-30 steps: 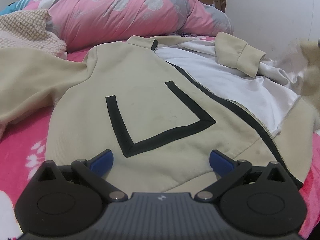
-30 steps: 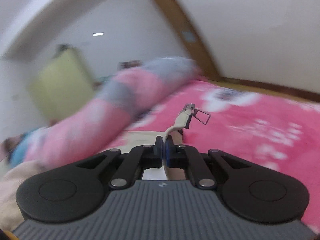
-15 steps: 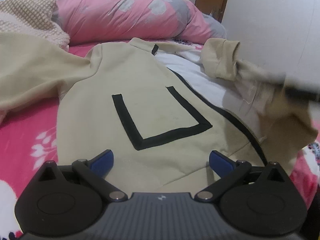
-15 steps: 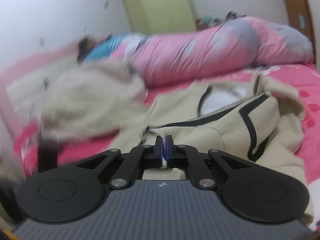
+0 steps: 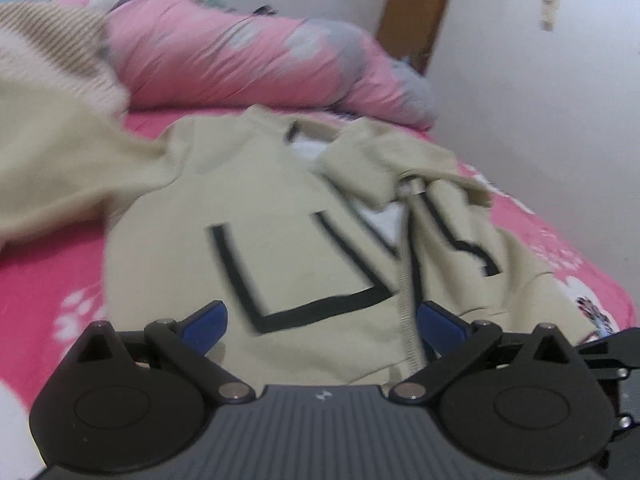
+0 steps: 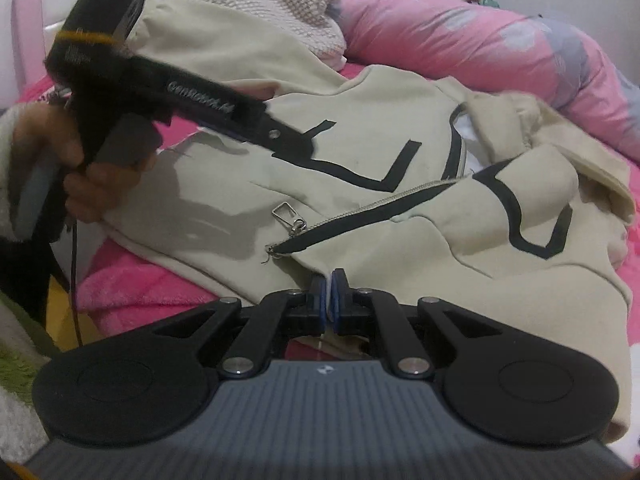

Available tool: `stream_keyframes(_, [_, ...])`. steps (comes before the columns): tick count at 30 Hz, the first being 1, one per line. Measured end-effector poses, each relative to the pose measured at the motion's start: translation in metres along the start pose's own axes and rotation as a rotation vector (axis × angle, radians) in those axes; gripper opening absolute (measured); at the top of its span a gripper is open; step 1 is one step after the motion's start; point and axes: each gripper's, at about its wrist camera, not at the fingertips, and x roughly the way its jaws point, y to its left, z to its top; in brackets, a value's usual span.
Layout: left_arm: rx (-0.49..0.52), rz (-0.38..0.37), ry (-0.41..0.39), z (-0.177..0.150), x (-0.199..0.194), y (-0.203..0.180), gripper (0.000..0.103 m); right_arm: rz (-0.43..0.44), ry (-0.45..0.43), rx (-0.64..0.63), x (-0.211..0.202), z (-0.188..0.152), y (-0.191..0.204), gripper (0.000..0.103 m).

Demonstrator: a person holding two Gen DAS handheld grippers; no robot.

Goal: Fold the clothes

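Note:
A beige zip jacket [image 5: 280,216] with black trim lies front up on the pink bed, also in the right wrist view [image 6: 400,184]. Both front panels lie closed along the zipper [image 6: 372,204], with the metal pull [image 6: 286,216] near the hem. My left gripper [image 5: 320,320] is open and empty, hovering over the hem. It shows from the side in the right wrist view [image 6: 248,116], held in a hand. My right gripper [image 6: 329,296] is shut on the jacket's hem edge at the right panel.
A pink and grey quilt roll [image 5: 248,60] lies along the back of the bed. A knitted beige garment [image 6: 256,4] is piled at the back left. The pink bedsheet [image 5: 48,272] surrounds the jacket. A white wall and wooden door frame [image 5: 416,12] stand behind.
My right gripper has swung the right front panel over from the far side and laid it closed, covering the white lining. The left gripper stayed open over the hem, shifting slightly.

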Motion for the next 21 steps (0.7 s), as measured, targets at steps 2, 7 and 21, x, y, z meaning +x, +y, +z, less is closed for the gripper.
stream_keyframes(2, [0.043,-0.029,0.0,0.002,0.006,-0.014,0.102,0.004,-0.008,0.0,-0.003,-0.003,0.0,0.004])
stream_keyframes(7, [0.13,0.026,0.078,-0.009,0.034,-0.035,0.101,0.029,0.003,-0.019,-0.015,0.002,-0.005,0.023])
stream_keyframes(21, [0.113,-0.022,0.039,-0.021,0.037,-0.022,0.103,-0.064,-0.095,0.012,0.032,0.112,-0.12,0.063])
